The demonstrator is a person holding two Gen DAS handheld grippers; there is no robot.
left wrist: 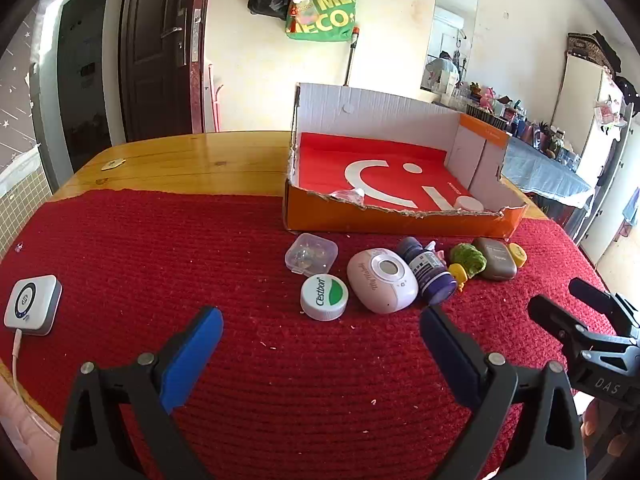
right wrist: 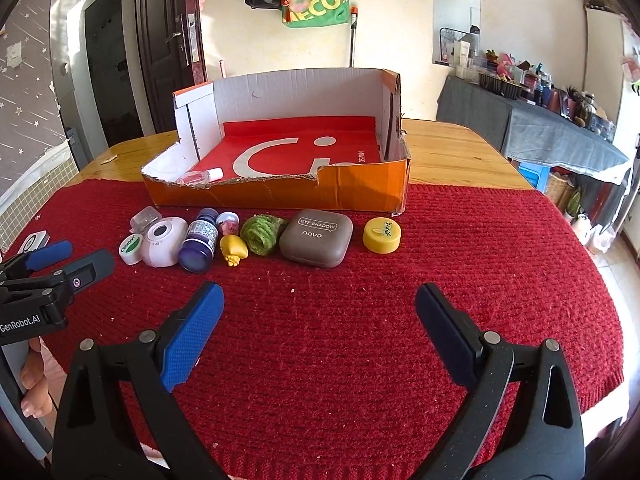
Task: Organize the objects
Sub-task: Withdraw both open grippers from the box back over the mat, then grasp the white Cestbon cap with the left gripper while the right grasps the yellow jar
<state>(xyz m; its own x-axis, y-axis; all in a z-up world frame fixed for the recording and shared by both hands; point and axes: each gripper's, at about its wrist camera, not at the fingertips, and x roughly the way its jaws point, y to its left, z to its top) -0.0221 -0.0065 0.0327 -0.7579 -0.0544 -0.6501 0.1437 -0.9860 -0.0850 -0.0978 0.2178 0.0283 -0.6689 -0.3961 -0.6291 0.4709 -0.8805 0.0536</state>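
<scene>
Both hand-held grippers hovered spread wide and empty — the row of small things sat waiting on the red mat.

The left hand-held gripper (left wrist: 322, 320) hung above the mat (left wrist: 160, 248) on the worktop (left wrist: 192, 160), jaws apart, short of the Cestbon jar (left wrist: 324, 297) and pink case (left wrist: 382, 281). The right hand-held gripper (right wrist: 320, 300) was equally released — ahead of it lay the purple bottle (right wrist: 197, 245), the eye shadow case (right wrist: 316, 242) and the yellow lid (right wrist: 382, 234), all just in front of the orange box (right wrist: 280, 190), which held a small clear bottle (right wrist: 200, 177).
</scene>
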